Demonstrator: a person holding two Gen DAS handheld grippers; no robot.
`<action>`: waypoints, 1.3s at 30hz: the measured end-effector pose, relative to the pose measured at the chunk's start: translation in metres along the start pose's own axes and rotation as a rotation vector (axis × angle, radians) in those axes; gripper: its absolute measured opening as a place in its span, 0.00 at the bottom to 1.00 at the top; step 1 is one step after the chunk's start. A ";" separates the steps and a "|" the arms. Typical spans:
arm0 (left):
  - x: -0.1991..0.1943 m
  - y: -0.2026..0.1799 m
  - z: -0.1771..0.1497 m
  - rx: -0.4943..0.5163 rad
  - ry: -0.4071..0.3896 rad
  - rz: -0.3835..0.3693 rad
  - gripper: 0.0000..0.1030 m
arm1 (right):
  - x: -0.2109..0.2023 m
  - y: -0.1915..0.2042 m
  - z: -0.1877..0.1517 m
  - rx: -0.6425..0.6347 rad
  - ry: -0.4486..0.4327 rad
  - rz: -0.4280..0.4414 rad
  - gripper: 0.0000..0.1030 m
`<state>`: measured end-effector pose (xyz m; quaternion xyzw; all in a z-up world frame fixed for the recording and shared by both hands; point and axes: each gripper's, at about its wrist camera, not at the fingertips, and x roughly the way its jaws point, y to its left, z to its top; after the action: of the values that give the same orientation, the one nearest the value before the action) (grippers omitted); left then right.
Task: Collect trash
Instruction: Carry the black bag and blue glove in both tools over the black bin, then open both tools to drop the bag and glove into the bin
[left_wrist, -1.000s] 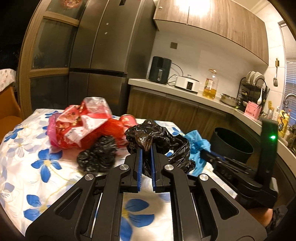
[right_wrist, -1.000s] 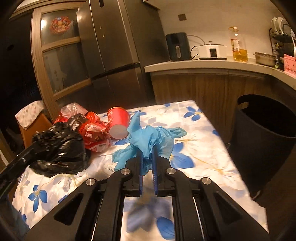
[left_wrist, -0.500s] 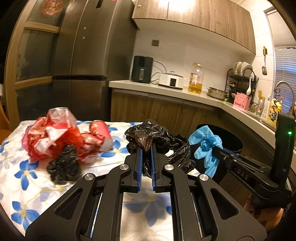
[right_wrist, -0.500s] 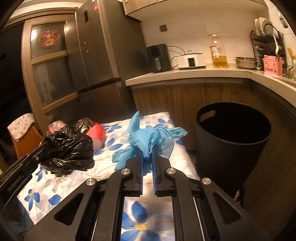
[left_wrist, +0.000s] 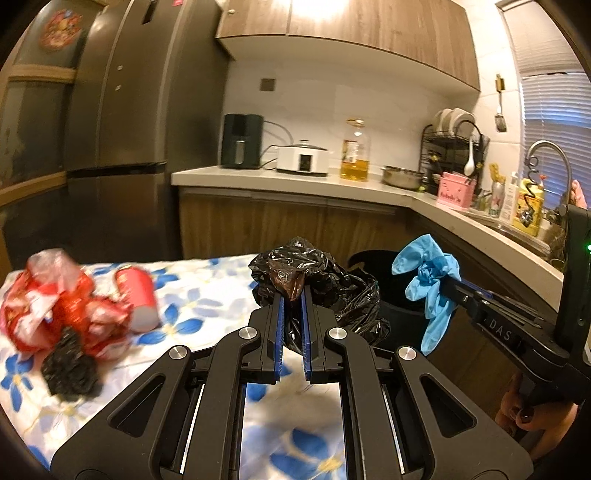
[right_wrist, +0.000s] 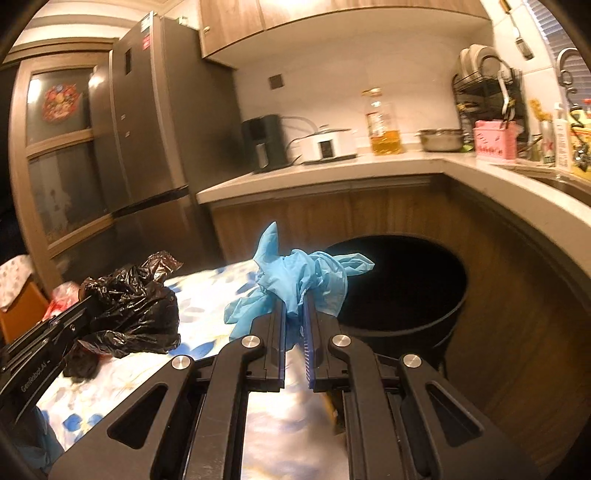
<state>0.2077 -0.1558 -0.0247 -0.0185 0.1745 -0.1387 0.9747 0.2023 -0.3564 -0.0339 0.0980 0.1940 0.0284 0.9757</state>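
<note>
My left gripper (left_wrist: 291, 295) is shut on a crumpled black plastic bag (left_wrist: 332, 291), held above the right end of the flowered table (left_wrist: 207, 291). My right gripper (right_wrist: 295, 306) is shut on a bunch of blue gloves (right_wrist: 299, 280), held near the rim of the black trash bin (right_wrist: 402, 291). In the left wrist view the blue gloves (left_wrist: 428, 284) hang in front of the black trash bin (left_wrist: 373, 262), beside the table. The black plastic bag (right_wrist: 133, 306) shows at the left of the right wrist view.
On the table's left lie red wrappers (left_wrist: 55, 314), a red cup (left_wrist: 136, 295) on its side and a small black bag (left_wrist: 68, 365). A wooden counter (left_wrist: 332, 184) with appliances, an oil bottle and a dish rack curves behind the bin. A tall fridge (left_wrist: 122, 122) stands at the left.
Both grippers have swung to the right with their loads, from over the table's middle toward the bin. The bin now fills more of the right wrist view; the red trash has slid left.
</note>
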 end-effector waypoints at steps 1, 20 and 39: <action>0.006 -0.006 0.004 0.008 -0.008 -0.013 0.07 | 0.000 -0.005 0.003 0.004 -0.012 -0.017 0.09; 0.094 -0.087 0.038 0.064 -0.038 -0.181 0.07 | 0.019 -0.070 0.041 0.040 -0.123 -0.177 0.09; 0.146 -0.105 0.034 0.063 0.002 -0.230 0.07 | 0.039 -0.081 0.046 0.053 -0.118 -0.178 0.10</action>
<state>0.3229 -0.2973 -0.0331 -0.0077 0.1679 -0.2550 0.9522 0.2578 -0.4407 -0.0233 0.1075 0.1448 -0.0693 0.9812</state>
